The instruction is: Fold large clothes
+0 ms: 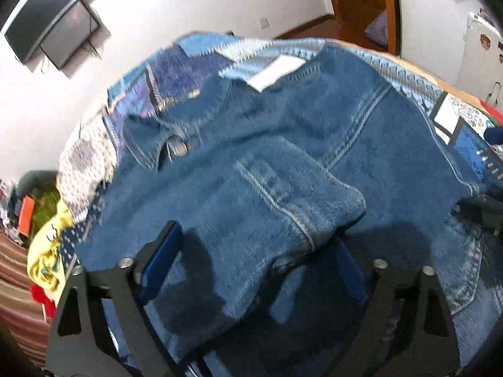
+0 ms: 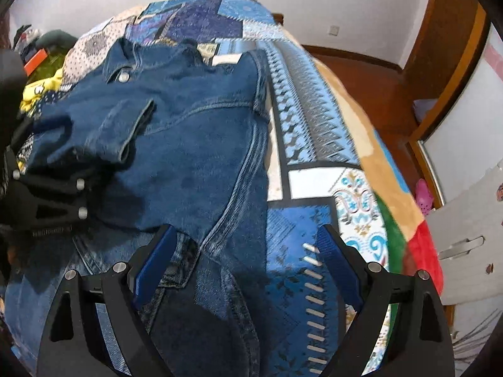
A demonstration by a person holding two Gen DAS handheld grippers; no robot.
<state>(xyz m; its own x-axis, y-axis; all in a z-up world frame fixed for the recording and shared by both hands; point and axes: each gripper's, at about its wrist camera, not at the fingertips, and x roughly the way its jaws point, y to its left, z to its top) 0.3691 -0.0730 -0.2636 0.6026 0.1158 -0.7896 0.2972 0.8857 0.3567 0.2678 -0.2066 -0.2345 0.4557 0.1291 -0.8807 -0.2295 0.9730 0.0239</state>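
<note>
A blue denim jacket lies spread on a bed, collar and metal button at the far end. One sleeve is folded across its body. My left gripper is open over the jacket, the sleeve cuff lying between its blue pads, right pad partly hidden by cloth. In the right wrist view the jacket fills the left half. My right gripper is open above the jacket's right edge and hem. The left gripper shows at the left edge there.
The bed has a blue patchwork cover and a tan blanket edge. Yellow and red clothes lie at the bed's left. A wall TV, a wooden door and white furniture surround the bed.
</note>
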